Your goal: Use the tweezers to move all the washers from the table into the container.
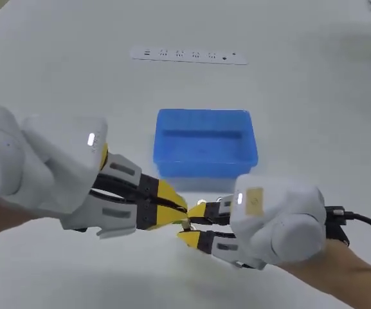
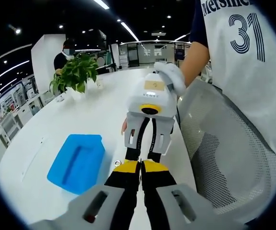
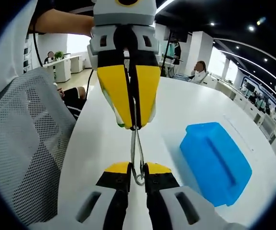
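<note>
Grippers face tip to tip: the right gripper is clamped on the looped end of the tweezers, and the left gripper is clamped on the far end. Transfer to one firm, aligned hold before reaching. A washer lies on the desk near the blue container. The person's shirt reads "31".

Head view — bright, even overhead light; whole frame soft with blur, the power strip at upper centre smeared. Faint shadow on the table below the blue container. Both gripper views — sharp at centre, strongly bowed toward the edges; ceiling strip lights glare at top out of darkness; white table near washed out.
</note>
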Available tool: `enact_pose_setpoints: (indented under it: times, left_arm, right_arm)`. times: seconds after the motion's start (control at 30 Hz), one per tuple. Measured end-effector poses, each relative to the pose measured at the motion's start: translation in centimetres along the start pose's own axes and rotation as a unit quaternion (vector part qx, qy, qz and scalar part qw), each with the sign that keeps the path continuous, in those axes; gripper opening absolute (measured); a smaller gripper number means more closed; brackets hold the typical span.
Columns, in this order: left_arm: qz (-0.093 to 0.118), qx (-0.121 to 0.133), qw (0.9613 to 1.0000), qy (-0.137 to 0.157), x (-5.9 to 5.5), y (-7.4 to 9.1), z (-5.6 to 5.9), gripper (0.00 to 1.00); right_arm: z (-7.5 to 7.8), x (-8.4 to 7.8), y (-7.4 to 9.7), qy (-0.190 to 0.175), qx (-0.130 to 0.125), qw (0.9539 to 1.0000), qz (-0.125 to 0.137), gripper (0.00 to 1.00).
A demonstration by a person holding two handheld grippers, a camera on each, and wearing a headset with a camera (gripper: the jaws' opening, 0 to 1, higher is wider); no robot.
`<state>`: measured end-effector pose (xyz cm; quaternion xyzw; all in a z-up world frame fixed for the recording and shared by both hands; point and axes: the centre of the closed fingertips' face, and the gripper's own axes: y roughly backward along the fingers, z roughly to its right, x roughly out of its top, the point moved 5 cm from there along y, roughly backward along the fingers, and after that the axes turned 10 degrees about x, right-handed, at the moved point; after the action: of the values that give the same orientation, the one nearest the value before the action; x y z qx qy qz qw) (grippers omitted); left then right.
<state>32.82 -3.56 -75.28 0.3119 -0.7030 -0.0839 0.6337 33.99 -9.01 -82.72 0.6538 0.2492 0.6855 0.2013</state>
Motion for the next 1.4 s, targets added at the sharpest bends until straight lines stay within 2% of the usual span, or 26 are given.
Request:
enact_pose_setpoints:
  times: [0.37,0.93,1.4]
  left_arm:
    - [0.002,-0.005,0.9999,0.014,-0.34,-0.33,-0.13,0.05]
    - [-0.012,-0.009,0.9988,0.047,-0.45,-0.22,-0.74,0.05]
    - [-0.018,-0.014,0.9991,0.036,0.03,0.10,-0.37,0.05]
  right_arm:
    - [-0.05,-0.51,-0.11,-0.020,0.004,0.9998,-0.005,0.13]
    - [0.13,-0.61,-0.32,-0.030,0.010,0.9995,-0.005,0.11]
    - [-0.17,-0.27,-0.05,-0.020,0.010,0.9997,-0.005,0.10]
